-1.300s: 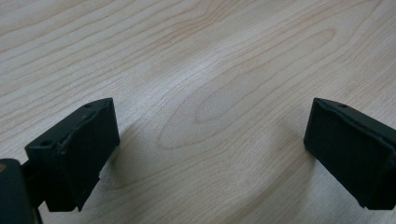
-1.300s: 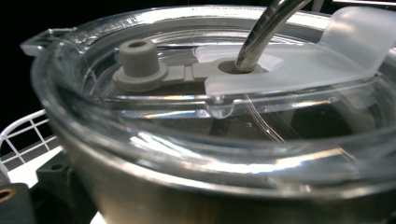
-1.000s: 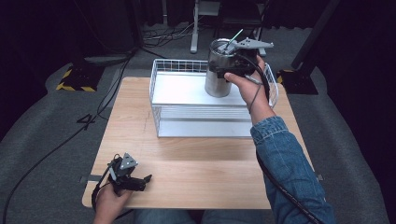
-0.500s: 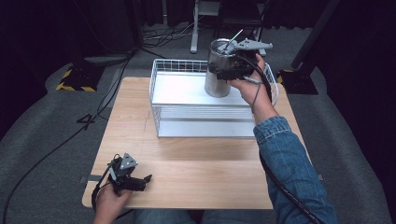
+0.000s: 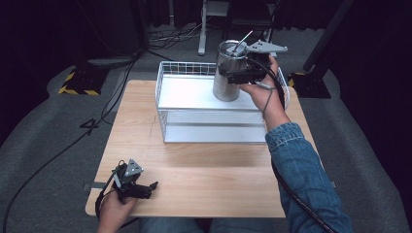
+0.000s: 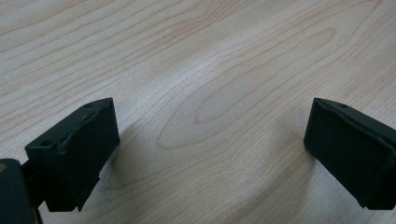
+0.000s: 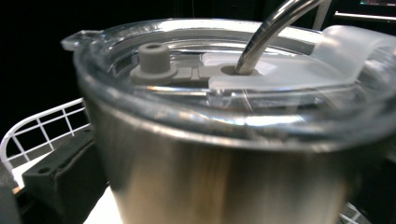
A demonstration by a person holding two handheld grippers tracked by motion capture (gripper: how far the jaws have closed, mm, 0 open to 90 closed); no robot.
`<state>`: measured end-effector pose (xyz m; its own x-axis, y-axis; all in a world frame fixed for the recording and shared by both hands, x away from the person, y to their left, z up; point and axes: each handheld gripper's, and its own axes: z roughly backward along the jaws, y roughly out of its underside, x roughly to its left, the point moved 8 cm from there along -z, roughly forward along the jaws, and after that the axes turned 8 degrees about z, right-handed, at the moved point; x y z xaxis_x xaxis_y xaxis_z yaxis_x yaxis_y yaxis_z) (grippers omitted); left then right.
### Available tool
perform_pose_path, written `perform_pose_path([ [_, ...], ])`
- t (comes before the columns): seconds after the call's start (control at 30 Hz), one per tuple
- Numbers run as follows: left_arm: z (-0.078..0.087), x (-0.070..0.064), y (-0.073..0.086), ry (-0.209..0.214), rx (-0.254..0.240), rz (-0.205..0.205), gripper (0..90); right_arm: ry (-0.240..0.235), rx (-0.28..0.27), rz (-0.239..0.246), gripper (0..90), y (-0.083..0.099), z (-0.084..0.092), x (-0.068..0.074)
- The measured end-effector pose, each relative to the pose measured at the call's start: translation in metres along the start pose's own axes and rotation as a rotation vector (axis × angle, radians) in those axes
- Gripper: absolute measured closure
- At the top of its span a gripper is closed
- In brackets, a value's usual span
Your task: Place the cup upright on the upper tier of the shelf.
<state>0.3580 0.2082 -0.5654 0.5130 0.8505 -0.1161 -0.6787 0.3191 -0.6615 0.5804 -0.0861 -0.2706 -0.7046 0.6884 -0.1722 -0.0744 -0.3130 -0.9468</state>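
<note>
A stainless steel tumbler (image 5: 226,80) with a clear lid (image 7: 187,100) and a metal straw (image 7: 268,35) stands upright over the back right of a white wire basket (image 5: 194,65). My right gripper (image 5: 232,74) is shut on the tumbler's upper body, one jaw on each side of it. The tumbler (image 7: 210,172) shows close up in the right gripper view. I cannot tell whether its base touches the basket floor. My left gripper (image 5: 149,186) lies near the front left corner of the wooden table (image 5: 218,170). It is open (image 6: 210,140), with bare wood between its jaws.
The basket takes up the back middle of the table, its front wall (image 5: 214,128) facing me. The sleeve of the right arm (image 5: 301,170) crosses the table's right side. Cables (image 5: 73,145) trail over the grey floor on the left.
</note>
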Motion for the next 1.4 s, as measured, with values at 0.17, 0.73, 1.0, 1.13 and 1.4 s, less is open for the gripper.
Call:
perform_pose_path([
  [0.17,0.000,0.000,0.000,0.000,0.000,0.000,3.7,-0.012,0.006,0.019,0.0,0.003,0.009,-0.001],
  [0.73,0.000,0.000,0.000,0.000,0.003,-0.004,3.7,-0.058,-0.018,0.058,0.0,0.002,0.057,0.001],
  [1.0,0.000,0.000,0.000,-0.001,0.003,-0.004,3.7,-0.078,-0.034,0.078,0.0,-0.001,0.081,0.006],
  [1.13,0.000,0.000,0.000,-0.001,0.003,-0.004,3.7,-0.094,-0.038,0.074,0.0,0.001,0.096,0.011],
  [1.4,0.000,0.000,0.000,-0.003,0.001,-0.003,3.7,-0.118,-0.046,0.078,0.3,0.014,0.128,0.023],
])
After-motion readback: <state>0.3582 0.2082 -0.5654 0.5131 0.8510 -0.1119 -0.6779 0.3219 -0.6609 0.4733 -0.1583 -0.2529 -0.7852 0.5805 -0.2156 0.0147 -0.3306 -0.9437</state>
